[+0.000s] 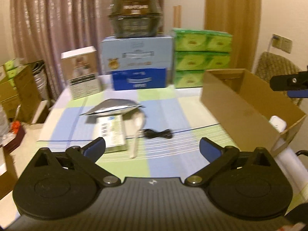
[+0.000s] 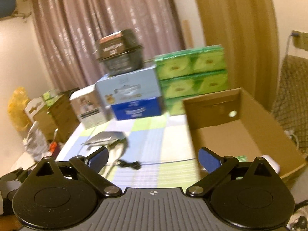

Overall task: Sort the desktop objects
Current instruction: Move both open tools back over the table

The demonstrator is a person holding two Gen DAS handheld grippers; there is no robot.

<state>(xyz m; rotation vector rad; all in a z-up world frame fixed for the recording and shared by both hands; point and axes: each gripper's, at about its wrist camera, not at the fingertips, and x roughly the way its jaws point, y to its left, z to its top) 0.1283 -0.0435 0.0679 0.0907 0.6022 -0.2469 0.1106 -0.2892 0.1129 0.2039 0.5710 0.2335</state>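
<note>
On the checked tablecloth (image 1: 163, 105) lie a silver foil pouch (image 1: 113, 106), a flat white-green packet (image 1: 112, 132), a white spoon (image 1: 137, 129) and a coiled black cable (image 1: 156, 133). My left gripper (image 1: 152, 147) is open and empty, held above the near table edge, short of these items. My right gripper (image 2: 153, 158) is open and empty above the table, with its right finger over the open cardboard box (image 2: 238, 132). The box holds a white object (image 2: 269, 163) and a green-printed item (image 2: 241, 157). The pouch (image 2: 106, 137) and cable (image 2: 130, 164) also show in the right wrist view.
Stacked boxes stand at the table's back: a white carton (image 1: 83, 72), blue boxes (image 1: 137, 67) with a dark bowl (image 1: 134, 16) on top, green tissue packs (image 1: 202, 57). The cardboard box (image 1: 246, 104) fills the right side. Cartons (image 1: 17, 90) stand on the floor at left. The right gripper (image 1: 290, 85) shows at far right.
</note>
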